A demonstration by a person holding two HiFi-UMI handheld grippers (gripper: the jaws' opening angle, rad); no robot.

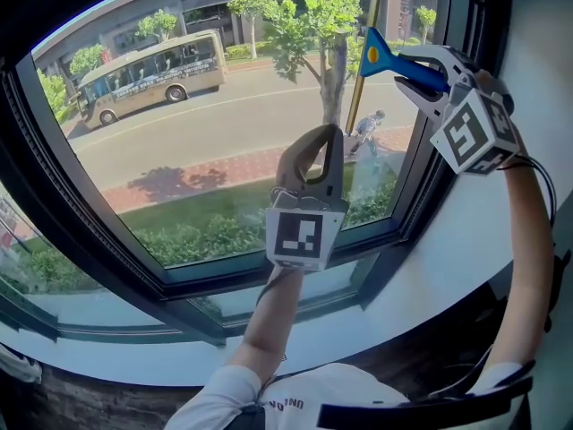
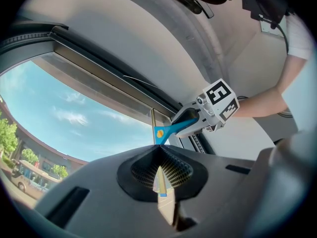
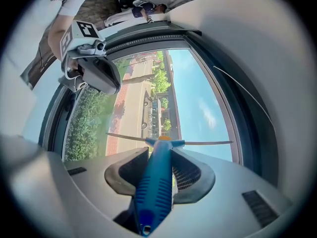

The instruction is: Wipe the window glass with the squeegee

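Note:
The blue-handled squeegee [image 1: 387, 58] is up at the top right of the window glass [image 1: 197, 141], its long thin blade [image 1: 365, 61] standing upright against the pane. My right gripper [image 1: 417, 76] is shut on the blue handle [image 3: 155, 185], and the blade [image 3: 198, 143] crosses ahead of the jaws. My left gripper [image 1: 329, 137] is lower, at the middle of the glass, pointing up at it with its jaws together and nothing held. From the left gripper [image 2: 161, 171], the squeegee [image 2: 167, 131] and the right gripper [image 2: 192, 120] show above.
A dark window frame [image 1: 428, 182] runs down the right side and a lower rail [image 1: 179, 280] along the bottom, above a pale sill [image 1: 116, 352]. Outside are a street, a bus [image 1: 148, 74], a tree [image 1: 318, 25] and hedges. A white wall [image 1: 528, 88] is at the right.

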